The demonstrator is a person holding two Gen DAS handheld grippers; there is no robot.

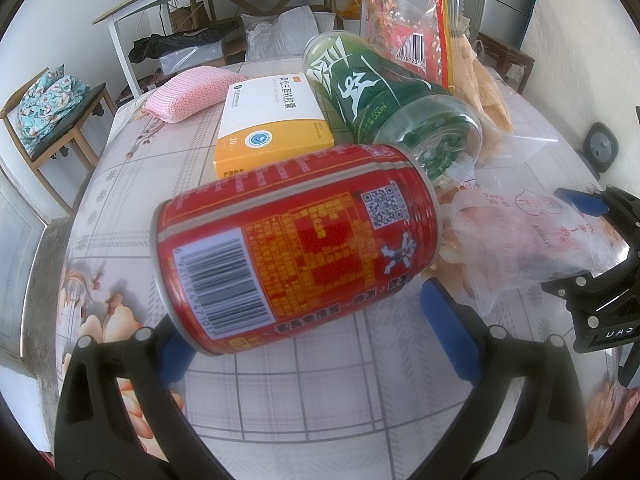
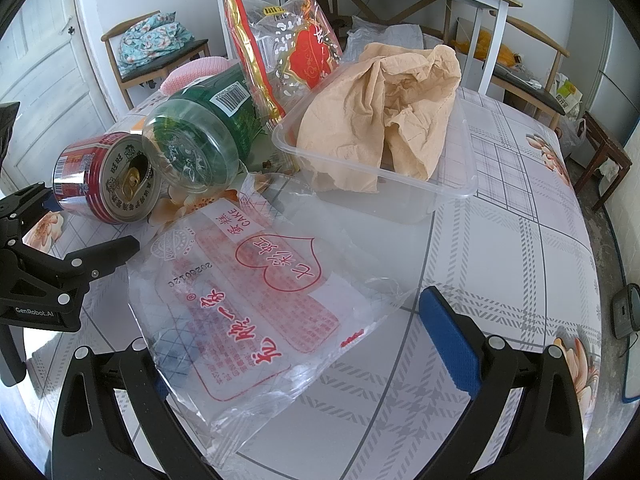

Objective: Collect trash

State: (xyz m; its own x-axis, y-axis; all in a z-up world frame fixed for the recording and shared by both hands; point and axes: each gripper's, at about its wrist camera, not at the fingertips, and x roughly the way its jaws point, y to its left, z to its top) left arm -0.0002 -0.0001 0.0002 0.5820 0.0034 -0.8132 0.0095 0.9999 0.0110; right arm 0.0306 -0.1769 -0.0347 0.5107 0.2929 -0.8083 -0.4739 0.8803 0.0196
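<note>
On the worktop (image 2: 500, 208), red can (image 1: 292, 244) lies on its side between the wide-spread fingers of the left hand-held gripper (image 1: 308, 332); right hand-held gripper (image 2: 296, 344), also spread wide, straddles the clear cake wrapper (image 2: 256, 300), plastic tray (image 2: 456, 184) beyond

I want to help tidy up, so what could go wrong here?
The red metal can lies on its side between the open left hand-held gripper; it might roll away. Its top is opened, so any drops left could spill. The clear plastic cake wrapper by the right hand-held gripper looks slippery.
</note>
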